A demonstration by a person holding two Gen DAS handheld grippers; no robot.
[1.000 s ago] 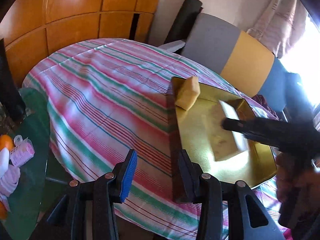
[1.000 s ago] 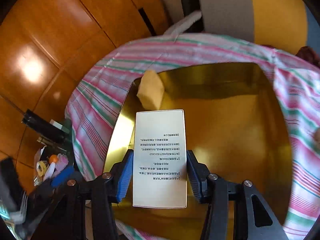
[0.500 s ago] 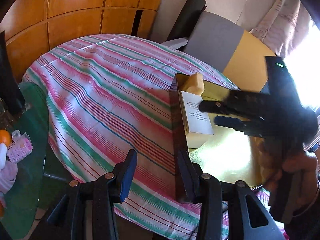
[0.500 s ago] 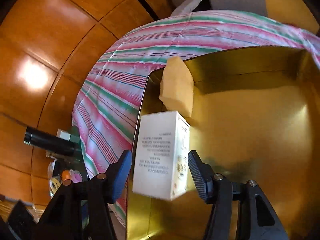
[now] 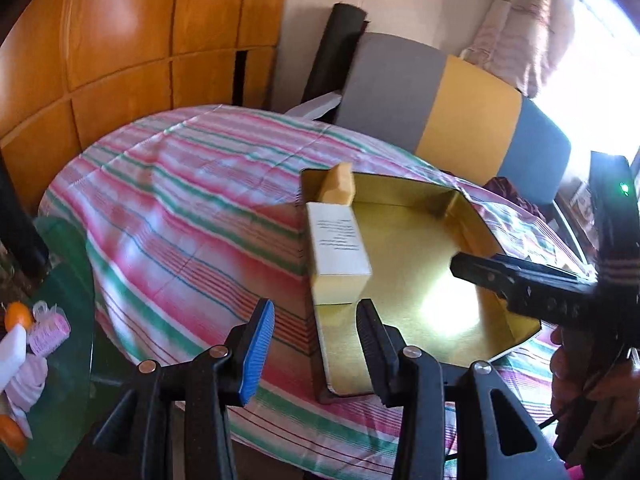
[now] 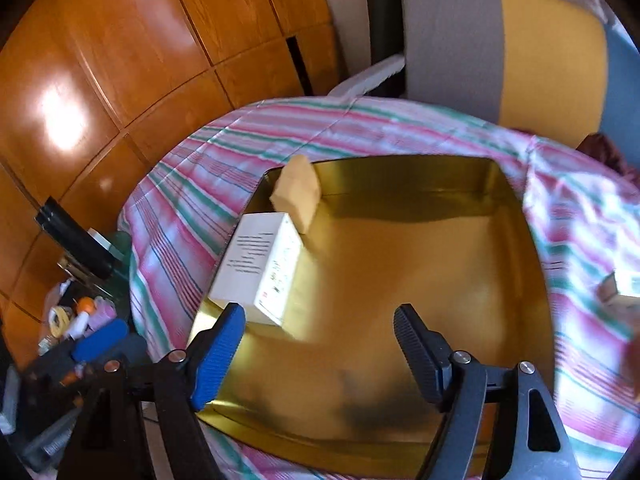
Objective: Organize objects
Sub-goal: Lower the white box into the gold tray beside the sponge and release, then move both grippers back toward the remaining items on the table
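A gold tray [image 6: 440, 280] sits on the striped tablecloth [image 5: 192, 216]. A white printed box [image 6: 256, 264] lies on its side along the tray's left wall [image 5: 340, 240], touching a yellow block [image 6: 298, 194] that leans in the far left corner [image 5: 340, 186]. My right gripper [image 6: 320, 312] hovers over the tray's near part; its jaws are opening with nothing between them, and the box lies ahead and to the left. One of its fingers [image 5: 492, 276] reaches in from the right in the left wrist view. My left gripper [image 5: 315, 306] is open, straddling the tray's near left corner without pressing it.
A small box [image 6: 618, 288] lies on the cloth right of the tray. A glass side table [image 5: 60, 320] at the left holds oranges and pink rollers. Behind the table stand a grey, yellow and blue chair back [image 5: 440, 112] and wooden panels [image 6: 120, 60].
The right gripper has set the white box down along the tray's left wall, let go and drawn back with its jaws wider. The left gripper has shifted a little.
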